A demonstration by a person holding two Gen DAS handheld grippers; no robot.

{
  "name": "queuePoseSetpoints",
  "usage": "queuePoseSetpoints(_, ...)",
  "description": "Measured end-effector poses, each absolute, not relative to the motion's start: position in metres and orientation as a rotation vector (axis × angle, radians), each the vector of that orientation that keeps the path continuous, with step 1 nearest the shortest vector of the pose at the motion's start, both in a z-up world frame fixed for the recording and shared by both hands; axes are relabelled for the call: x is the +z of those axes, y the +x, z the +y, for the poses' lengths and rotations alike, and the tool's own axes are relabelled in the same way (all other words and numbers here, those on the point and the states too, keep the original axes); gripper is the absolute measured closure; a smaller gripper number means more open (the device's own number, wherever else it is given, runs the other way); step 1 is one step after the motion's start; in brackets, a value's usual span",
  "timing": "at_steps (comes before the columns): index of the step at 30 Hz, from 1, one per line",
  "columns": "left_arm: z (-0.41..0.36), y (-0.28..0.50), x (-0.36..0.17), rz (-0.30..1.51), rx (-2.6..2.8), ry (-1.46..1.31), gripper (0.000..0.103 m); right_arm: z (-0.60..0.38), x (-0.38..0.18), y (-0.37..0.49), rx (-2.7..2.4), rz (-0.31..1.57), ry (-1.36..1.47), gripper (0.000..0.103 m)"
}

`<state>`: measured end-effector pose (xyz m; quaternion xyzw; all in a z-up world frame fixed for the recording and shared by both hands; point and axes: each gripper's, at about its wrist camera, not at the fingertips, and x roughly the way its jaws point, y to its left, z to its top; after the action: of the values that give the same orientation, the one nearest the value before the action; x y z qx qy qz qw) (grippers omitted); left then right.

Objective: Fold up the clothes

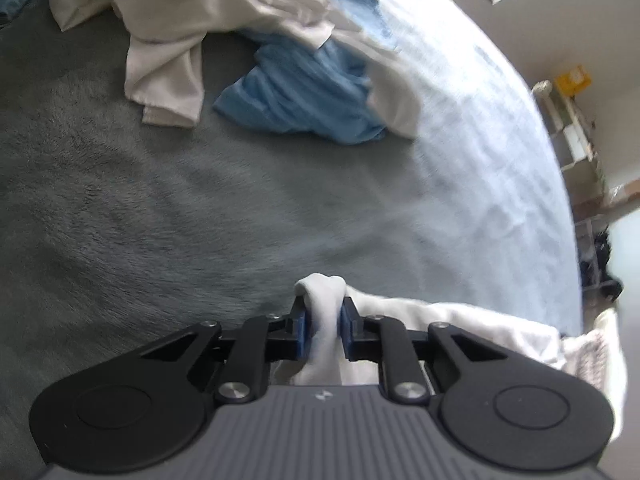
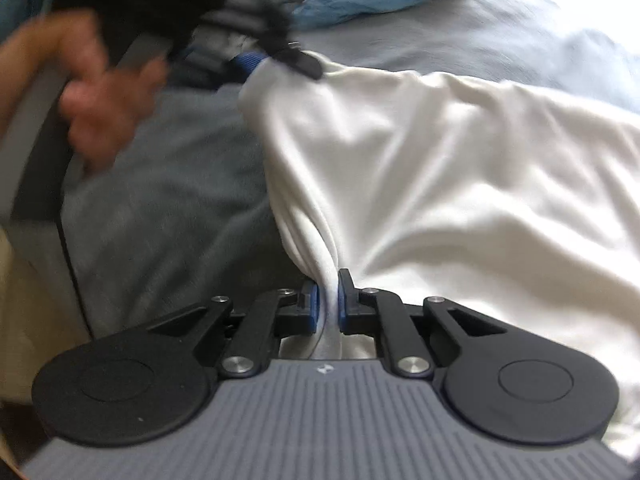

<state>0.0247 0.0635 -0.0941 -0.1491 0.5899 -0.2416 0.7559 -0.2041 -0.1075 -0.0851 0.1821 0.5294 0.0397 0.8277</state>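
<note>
1. Plainly, both claws are clenched on one piece of cloth: the left claw (image 1: 324, 330) pinches a bunched bit of the white garment (image 2: 460, 168) between its blue pads, and the right claw (image 2: 328, 304) grips another gathered bit of the same white fabric.
2. Just past the right claw, the white garment spreads out in loose wrinkles across the bed (image 1: 160, 220), stretched taut between the two grips. In the right wrist view the left claw (image 2: 280, 60) shows at the garment's far corner, with the person's hand (image 2: 92, 100) on its handle. No clean fold line shows in it, so I judge this garment to be mid-handling, either being spread flat or being drawn over for a fold; the pictures do not settle which.
3. Farther up the bed lies a crumpled blue garment (image 1: 304, 96), partly under a rumpled cream garment (image 1: 168, 40). Both lie in a heap, unfolded.
4. No neat stack of folded clothes shows in either view, so at least these three pieces remain to be folded.
5. Beyond the bed, shelving (image 1: 576, 132) stands by the wall.
</note>
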Motion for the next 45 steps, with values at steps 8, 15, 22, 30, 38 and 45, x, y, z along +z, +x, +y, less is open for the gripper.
queuePoseSetpoints(8, -0.01, -0.006, -0.044, 1.207, -0.632, -0.411, 0.088, -0.185, -0.053, -0.256, 0.063, 0.95, 0.61, 0.096)
queuePoseSetpoints(15, -0.113, -0.041, -0.021, 1.146, -0.778, -0.417, 0.09, -0.26, -0.034, -0.313, -0.026, 0.835, 0.685, 0.096)
queuePoseSetpoints(22, -0.227, -0.076, -0.033, 1.142, -0.895, -0.397, 0.09, -0.343, -0.04, -0.363, -0.125, 0.759, 0.758, 0.096)
queuePoseSetpoints(30, -0.318, -0.111, -0.059, 1.194, -0.957, -0.306, 0.086, -0.426, -0.072, -0.406, -0.228, 0.742, 0.889, 0.096)
queuePoseSetpoints(38, -0.319, -0.127, -0.069, 1.219, -0.94, -0.243, 0.046, -0.477, -0.141, -0.431, -0.266, 0.738, 1.224, 0.095)
queuePoseSetpoints(45, -0.218, -0.141, -0.076, 1.279, -0.675, -0.076, 0.045, -0.49, -0.14, -0.442, -0.19, 0.761, 1.296, 0.074)
